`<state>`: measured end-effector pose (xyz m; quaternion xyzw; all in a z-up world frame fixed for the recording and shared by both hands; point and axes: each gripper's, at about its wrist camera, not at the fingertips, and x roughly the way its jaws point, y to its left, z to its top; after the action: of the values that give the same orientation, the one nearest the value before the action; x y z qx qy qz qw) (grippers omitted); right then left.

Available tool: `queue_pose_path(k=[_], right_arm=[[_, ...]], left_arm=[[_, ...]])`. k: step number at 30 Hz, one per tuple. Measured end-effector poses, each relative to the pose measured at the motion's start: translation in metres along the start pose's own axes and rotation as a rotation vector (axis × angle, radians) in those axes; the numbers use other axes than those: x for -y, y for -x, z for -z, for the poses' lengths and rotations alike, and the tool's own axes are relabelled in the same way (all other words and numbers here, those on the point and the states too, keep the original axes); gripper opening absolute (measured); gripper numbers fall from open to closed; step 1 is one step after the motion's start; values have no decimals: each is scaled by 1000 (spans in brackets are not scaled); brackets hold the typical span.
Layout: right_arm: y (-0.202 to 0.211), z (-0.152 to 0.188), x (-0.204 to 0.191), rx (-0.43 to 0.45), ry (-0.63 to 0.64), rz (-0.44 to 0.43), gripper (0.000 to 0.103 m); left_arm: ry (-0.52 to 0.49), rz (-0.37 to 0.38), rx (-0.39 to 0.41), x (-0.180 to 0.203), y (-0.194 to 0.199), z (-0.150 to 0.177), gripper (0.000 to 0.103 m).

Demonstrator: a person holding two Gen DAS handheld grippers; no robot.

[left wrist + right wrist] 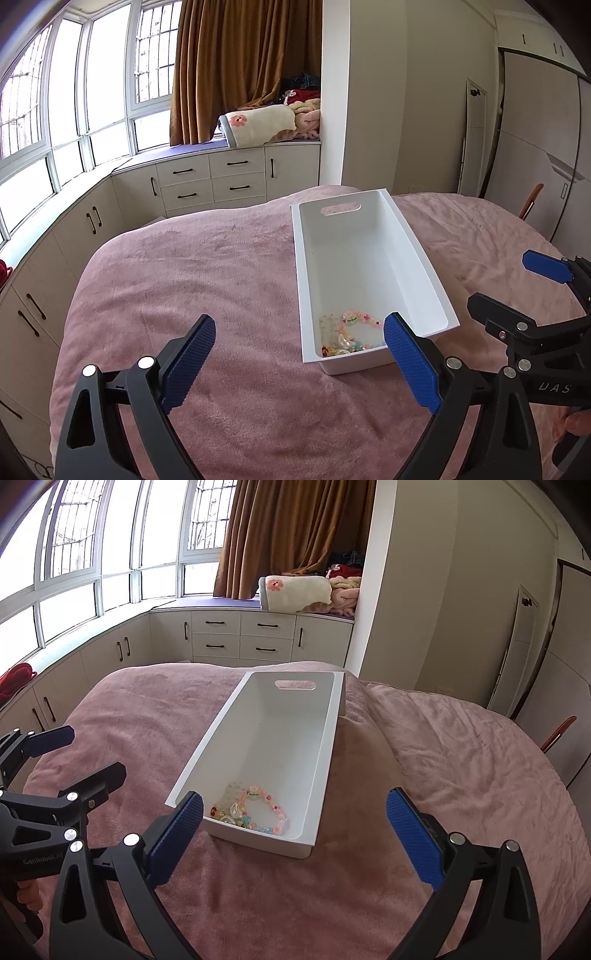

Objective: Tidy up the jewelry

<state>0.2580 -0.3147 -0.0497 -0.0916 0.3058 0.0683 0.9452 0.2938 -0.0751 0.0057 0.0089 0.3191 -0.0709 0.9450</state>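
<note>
A long white bin (424, 275) (334, 720) with a handle slot lies on a pink blanket. Colourful bead bracelets (351, 332) (251, 810) are heaped at its near end. My left gripper (299, 354) hovers open just before the bin's near left corner, nothing between its blue pads. My right gripper (295, 830) is open too, held in front of the bin's near end, empty. Each gripper shows at the edge of the other's view: the right gripper (524, 291) at the right, the left gripper (74, 753) at the left.
The pink blanket (207, 288) (443, 775) covers a bed. Beyond it stand cream cabinets (214, 181) under bay windows, a brown curtain (243, 66) and folded blankets (258, 125) on the window seat. A wardrobe (535, 147) stands to the right.
</note>
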Motion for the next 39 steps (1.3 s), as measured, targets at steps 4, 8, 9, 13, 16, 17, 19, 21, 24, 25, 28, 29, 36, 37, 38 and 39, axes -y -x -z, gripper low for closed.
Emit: queue_pose_path(k=[4, 8, 9, 13, 16, 17, 19, 21, 24, 25, 28, 29, 36, 37, 38, 39], right_arm=[[-1, 0, 0, 0, 0, 2, 98], [0, 0, 0, 0, 3, 2, 98], [-1, 0, 0, -2, 4, 2, 98], [-5, 0, -1, -6, 5, 4, 98], [-7, 1, -1, -7, 3, 4, 98], [-7, 1, -1, -8, 4, 4, 98], [-7, 1, 0, -8, 3, 3, 98], [-8, 1, -1, -9, 3, 2, 98], [-7, 1, -1, -9, 4, 4, 98], [-7, 1, -1, -9, 2, 3, 98], [-7, 1, 0, -9, 4, 4, 98], [-7, 1, -1, -9, 4, 4, 98], [-7, 1, -1, -10, 4, 4, 98], [-7, 1, -1, -10, 5, 4, 98], [-7, 1, -1, -10, 7, 4, 98], [-7, 2, -1, -10, 9, 5, 98]], left_arm=[[-2, -1, 6, 0, -1, -1, 94], [0, 2, 3, 1, -1, -3, 94], [1, 4, 1, 1, -2, -2, 94], [-2, 3, 1, 1, -1, -3, 94], [14, 11, -5, 0, -3, -2, 94], [18, 15, -6, 0, -3, -2, 94], [14, 20, -7, -1, -4, -2, 94], [10, 20, -4, -1, -4, -2, 94], [13, 18, 2, -1, -3, -3, 94], [15, 19, 2, -1, -3, -3, 94], [15, 23, 4, -1, -2, -4, 94], [13, 22, 3, -1, -2, -4, 94], [24, 8, 5, -1, -2, -4, 94], [28, 5, 14, -1, -1, -4, 94], [27, 11, 21, -1, 0, -4, 94], [23, 16, 22, -1, 0, -4, 94]])
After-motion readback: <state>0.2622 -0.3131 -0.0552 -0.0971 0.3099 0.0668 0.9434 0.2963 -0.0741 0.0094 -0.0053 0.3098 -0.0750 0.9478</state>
